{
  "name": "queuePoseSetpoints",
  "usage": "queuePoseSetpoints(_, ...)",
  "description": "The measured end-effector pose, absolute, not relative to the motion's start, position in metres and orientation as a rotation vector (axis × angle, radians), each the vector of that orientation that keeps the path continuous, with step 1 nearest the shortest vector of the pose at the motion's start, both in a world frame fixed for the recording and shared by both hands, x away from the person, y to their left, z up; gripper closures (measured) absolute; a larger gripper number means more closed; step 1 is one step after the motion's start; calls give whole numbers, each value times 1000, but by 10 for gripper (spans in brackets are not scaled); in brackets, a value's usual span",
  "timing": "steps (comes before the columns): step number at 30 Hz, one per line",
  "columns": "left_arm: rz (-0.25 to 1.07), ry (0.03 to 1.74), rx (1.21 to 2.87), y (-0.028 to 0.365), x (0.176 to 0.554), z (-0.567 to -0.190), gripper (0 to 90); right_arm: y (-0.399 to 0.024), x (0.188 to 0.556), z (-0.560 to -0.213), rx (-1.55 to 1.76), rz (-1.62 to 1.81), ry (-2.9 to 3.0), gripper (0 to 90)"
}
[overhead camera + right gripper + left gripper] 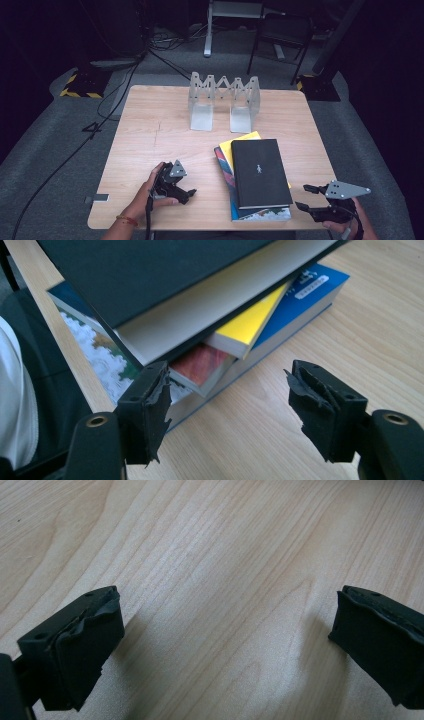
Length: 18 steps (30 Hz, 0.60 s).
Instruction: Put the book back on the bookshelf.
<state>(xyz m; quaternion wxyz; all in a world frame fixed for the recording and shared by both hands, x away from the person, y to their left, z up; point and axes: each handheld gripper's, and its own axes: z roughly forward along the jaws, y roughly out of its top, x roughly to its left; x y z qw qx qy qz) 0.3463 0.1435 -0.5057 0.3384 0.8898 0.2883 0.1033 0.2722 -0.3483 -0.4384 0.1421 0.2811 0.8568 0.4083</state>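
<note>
A stack of books lies at the front right of the wooden table (160, 130). A black book (260, 172) tops it, over a yellow book (235, 145), a red-patterned book (223, 167) and a blue book (260, 215) at the bottom. My right gripper (301, 196) hovers just right of the stack's near corner, open, jaws pointing at it. In the right gripper view the black book (165, 275), yellow book (250, 322) and blue book (305, 290) lie just beyond the open right gripper (227, 390). My left gripper (186, 194) rests on the table left of the stack, open over bare wood (225, 630).
A grey metal accordion book rack (224, 97) stands upright at the back middle of the table. Bare wood stretches between the rack and the books and over the table's left half. Dark floor, cables and chair legs surround the table.
</note>
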Motion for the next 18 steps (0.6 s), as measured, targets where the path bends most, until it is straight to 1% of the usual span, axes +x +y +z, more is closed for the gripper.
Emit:
queuePoseSetpoints(10, 269, 759, 2317, 141, 347, -506, 4, -344, 273, -417, 768, 1265, 2428, 335)
queuePoseSetpoints(16, 277, 768, 2320, 135, 348, -505, 6, -325, 289, -408, 770, 1289, 2446, 304)
queuePoseSetpoints(18, 275, 761, 2324, 133, 348, -504, 23, -317, 295, -409, 775, 1270, 2471, 286)
